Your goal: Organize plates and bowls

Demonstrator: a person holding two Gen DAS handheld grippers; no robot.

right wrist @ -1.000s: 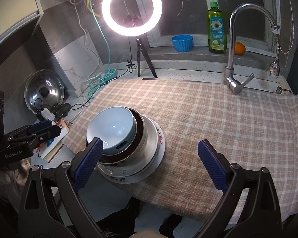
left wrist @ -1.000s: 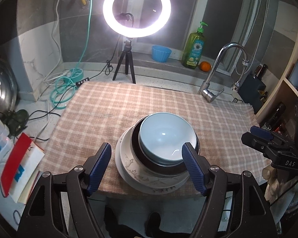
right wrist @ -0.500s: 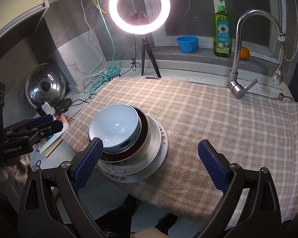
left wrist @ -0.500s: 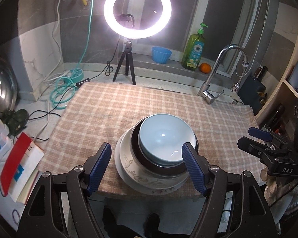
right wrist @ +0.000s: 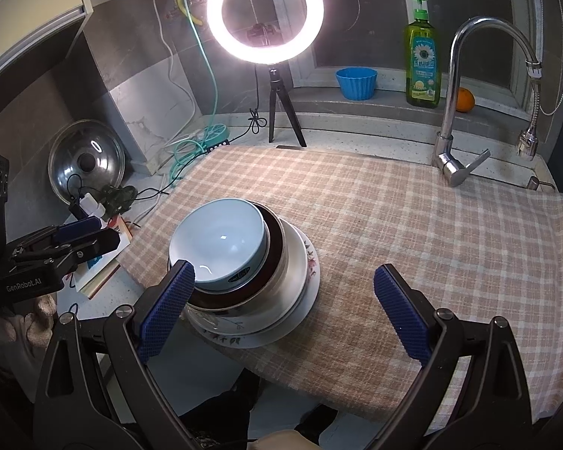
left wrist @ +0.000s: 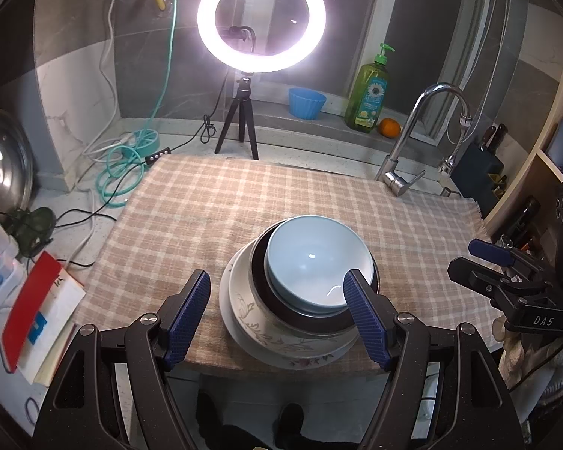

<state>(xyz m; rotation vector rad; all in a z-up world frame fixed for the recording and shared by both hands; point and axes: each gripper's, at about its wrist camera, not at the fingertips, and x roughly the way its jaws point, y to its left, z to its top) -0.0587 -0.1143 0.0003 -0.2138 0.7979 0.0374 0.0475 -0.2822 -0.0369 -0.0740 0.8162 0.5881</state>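
The left gripper (left wrist: 276, 315) and the right gripper (right wrist: 283, 307) both gape wide, holding nothing, above the near edge of the checked cloth (left wrist: 214, 202). On that cloth sits one stack: a pale blue bowl (left wrist: 315, 262) nested in a dark-rimmed bowl (left wrist: 311, 322), seemingly over a white bowl (right wrist: 294, 258), on a floral plate (left wrist: 251, 318).

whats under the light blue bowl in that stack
The light blue bowl sits nested in a dark brown bowl, which rests in a white dish on a floral plate. The lower dishes' insides are covered.
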